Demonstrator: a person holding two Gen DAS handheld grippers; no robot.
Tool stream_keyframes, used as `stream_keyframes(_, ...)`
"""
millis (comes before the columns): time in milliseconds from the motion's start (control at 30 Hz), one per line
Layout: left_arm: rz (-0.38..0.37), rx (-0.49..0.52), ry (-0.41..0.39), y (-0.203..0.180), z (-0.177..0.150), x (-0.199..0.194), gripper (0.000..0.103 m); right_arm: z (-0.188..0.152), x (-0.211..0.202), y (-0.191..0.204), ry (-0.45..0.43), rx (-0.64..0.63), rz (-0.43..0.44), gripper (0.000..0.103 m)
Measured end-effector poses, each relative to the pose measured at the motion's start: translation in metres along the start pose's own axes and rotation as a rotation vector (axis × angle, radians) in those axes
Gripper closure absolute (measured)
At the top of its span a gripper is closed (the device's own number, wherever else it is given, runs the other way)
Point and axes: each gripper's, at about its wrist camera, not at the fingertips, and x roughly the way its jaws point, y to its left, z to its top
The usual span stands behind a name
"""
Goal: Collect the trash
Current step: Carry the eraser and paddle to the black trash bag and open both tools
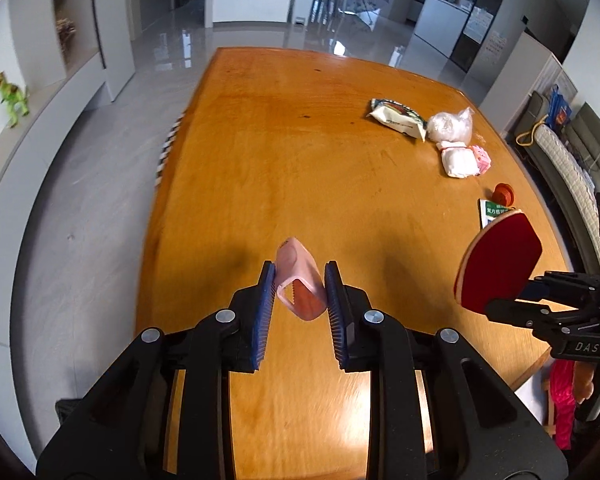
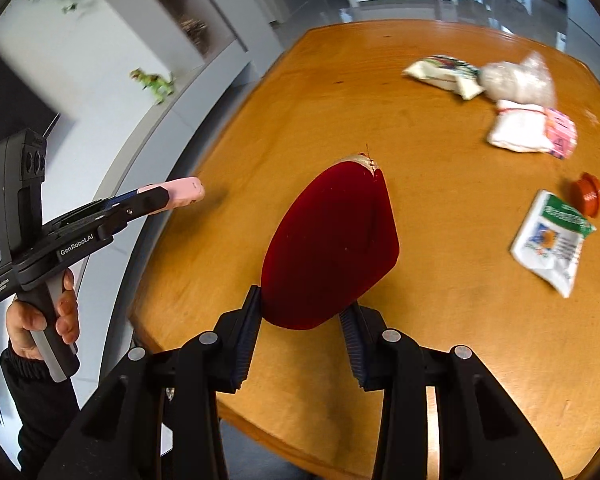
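Note:
My left gripper (image 1: 300,276) is shut on a small pink plastic piece (image 1: 300,284), held in the air above the near part of the orange wooden table (image 1: 280,160). The right wrist view shows that gripper (image 2: 156,200) from the side, with the pink piece (image 2: 188,190) sticking out of it. My right gripper (image 2: 300,304) is shut on a red paddle (image 2: 328,248) with a chipped top edge. On the far right of the table lie a snack bag (image 2: 444,70), a clear plastic bag (image 2: 518,78), a white-and-pink packet (image 2: 520,126), an orange cap (image 2: 588,194) and a green-and-white sachet (image 2: 548,244).
A person's hand (image 2: 40,320) grips the left gripper's handle beyond the table's left edge. A green toy dinosaur (image 1: 12,98) stands on the wall ledge at the left. A sofa (image 1: 572,160) runs along the table's right side. Glossy grey floor (image 1: 100,200) surrounds the table.

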Motion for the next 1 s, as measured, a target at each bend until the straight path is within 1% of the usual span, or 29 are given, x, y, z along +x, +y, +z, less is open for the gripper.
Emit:
stream_keyframes(67,0.032,-0.02,-0.014,0.011,-0.019,-0.018,0.078,-0.005,0.008,0.022,0.018,-0.041,0.017,0.062)
stream_keyframes(167,0.054,-0.055,-0.031,0.026,-0.045,-0.039,0.078,-0.013,0.019,0.053,0.046,-0.1,0.042,0.062)
stream_keyframes(300,0.101,-0.106,-0.057,0.046,-0.084,-0.07,0.078,-0.025,0.036,0.095,0.091,-0.186,0.072,0.062)
stream_keyframes(500,0.162,-0.2,-0.108,0.074,-0.15,-0.12,0.078,-0.053,0.064,0.175,0.171,-0.349,0.133,0.062)
stream_keyframes(633,0.218,-0.282,-0.137,0.097,-0.201,-0.151,0.078,-0.078,0.086,0.226,0.233,-0.459,0.166,0.062)
stream_keyframes(800,0.289,-0.392,-0.146,0.127,-0.252,-0.175,0.078,-0.107,0.112,0.279,0.308,-0.564,0.203,0.062)
stream_keyframes(933,0.333,-0.524,-0.162,0.16,-0.293,-0.194,0.078,-0.125,0.14,0.317,0.368,-0.63,0.211,0.062)
stream_keyframes(1000,0.356,-0.584,-0.165,0.173,-0.309,-0.201,0.078,-0.133,0.154,0.337,0.406,-0.69,0.209,0.06)
